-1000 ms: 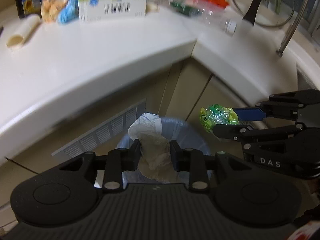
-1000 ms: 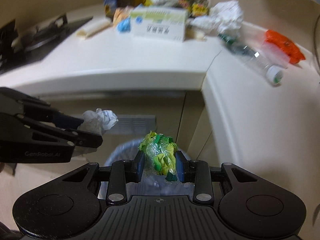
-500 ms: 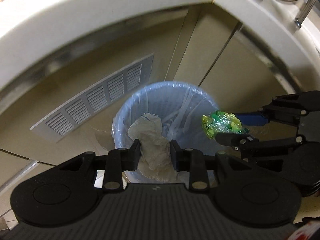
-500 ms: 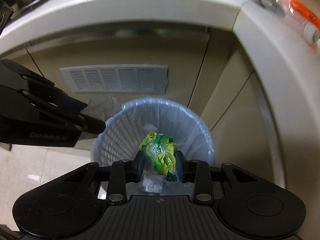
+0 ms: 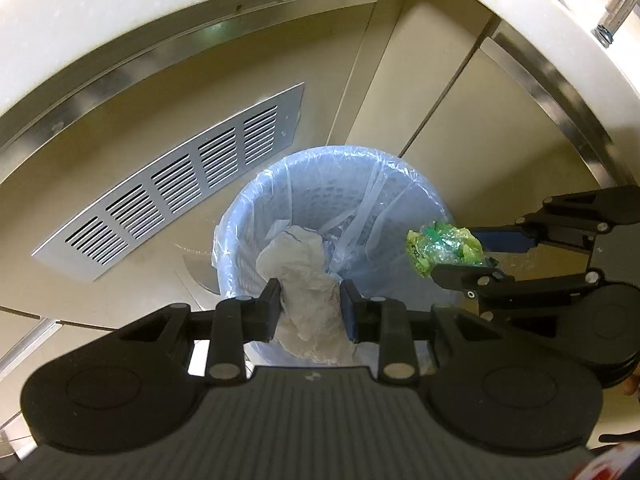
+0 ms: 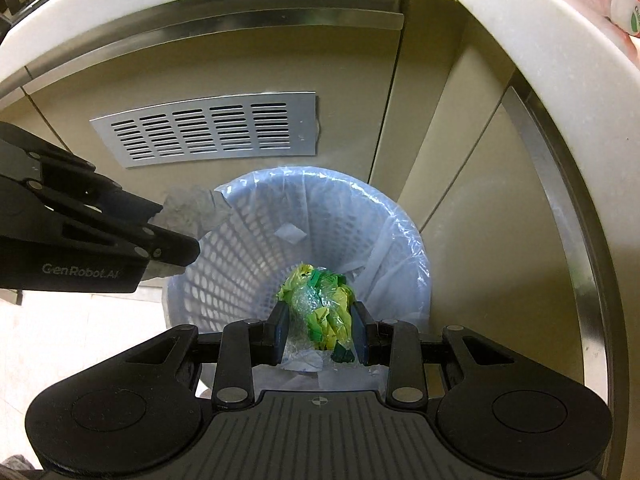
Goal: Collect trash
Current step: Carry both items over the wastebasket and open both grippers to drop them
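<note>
Your left gripper (image 5: 310,306) pinches a crumpled white paper wad (image 5: 304,280); your right gripper (image 6: 320,334) pinches a crinkly green-yellow plastic wrapper (image 6: 320,304). Both hang over the lined waste basket (image 6: 240,248). They look light, soft and springy, so grip mid-bundle.

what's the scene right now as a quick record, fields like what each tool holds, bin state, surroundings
left tool: shut on crumpled white paper, held over the bin
right tool: shut on crumpled green and yellow plastic wrapper, held over the bin
bin: blue perforated wastebasket with a clear plastic liner, a few white scraps at the bottom
release: neither piece dropped yet
behind bin: beige cabinet front with a metal vent grille
above: white countertop edge
</note>
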